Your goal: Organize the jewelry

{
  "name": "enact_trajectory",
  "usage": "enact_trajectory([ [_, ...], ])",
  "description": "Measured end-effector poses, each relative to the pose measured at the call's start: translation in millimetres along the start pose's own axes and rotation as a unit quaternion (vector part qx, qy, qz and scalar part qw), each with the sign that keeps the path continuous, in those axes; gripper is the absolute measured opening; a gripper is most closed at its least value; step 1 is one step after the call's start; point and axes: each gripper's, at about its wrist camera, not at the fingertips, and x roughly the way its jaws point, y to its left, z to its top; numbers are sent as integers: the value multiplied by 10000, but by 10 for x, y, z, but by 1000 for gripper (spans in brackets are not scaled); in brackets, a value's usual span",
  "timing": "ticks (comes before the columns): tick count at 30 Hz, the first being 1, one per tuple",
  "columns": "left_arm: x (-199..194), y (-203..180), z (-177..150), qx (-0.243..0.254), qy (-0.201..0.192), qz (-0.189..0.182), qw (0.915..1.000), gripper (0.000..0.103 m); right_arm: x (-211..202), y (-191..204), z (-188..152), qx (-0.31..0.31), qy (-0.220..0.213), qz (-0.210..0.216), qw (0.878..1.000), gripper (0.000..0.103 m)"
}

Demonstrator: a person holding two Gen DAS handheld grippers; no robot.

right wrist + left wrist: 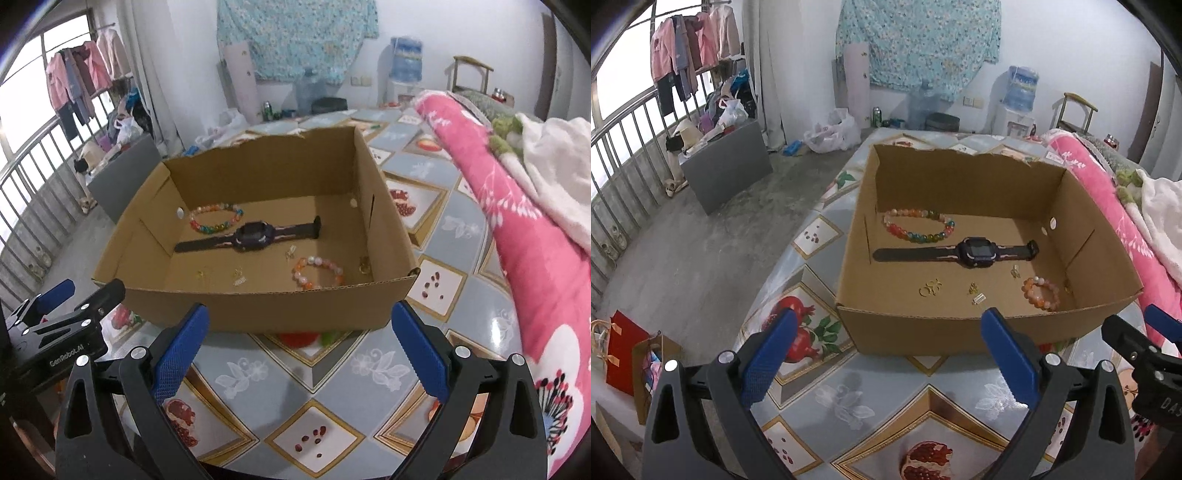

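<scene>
An open cardboard box (pixel 923 332) (pixel 258 310) stands on the patterned table. Inside lie a multicoloured bead bracelet (pixel 918 226) (pixel 216 220), a black watch (pixel 960 252) (pixel 255 234), an orange bead bracelet (pixel 1039 291) (pixel 317 273), gold rings (pixel 929 288) and small gold pieces (pixel 977 295) (pixel 238 278). My left gripper (pixel 890 325) is open with nothing between its blue pads, just short of the box's near wall. My right gripper (pixel 301 317) is also open and empty, before the same wall. Each gripper shows at the other view's edge.
A pink flowered blanket (pixel 535 229) and white cloth are heaped along the table's right side. The table's left edge drops to a concrete floor with a grey cabinet (pixel 727 170), bags (pixel 624 350) and a clothes rack by the railing.
</scene>
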Motion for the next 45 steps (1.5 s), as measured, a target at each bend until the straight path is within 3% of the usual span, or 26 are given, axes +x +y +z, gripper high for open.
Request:
enact_trajectory([
  [17,147,-67,-25,96,329,-113,9993,97,178,17,-33,-18,331,-60,9994,95],
  [45,221,-93,-73,122,437,-85,9989,97,169,-39,-32,55,337,-50,9994,95],
])
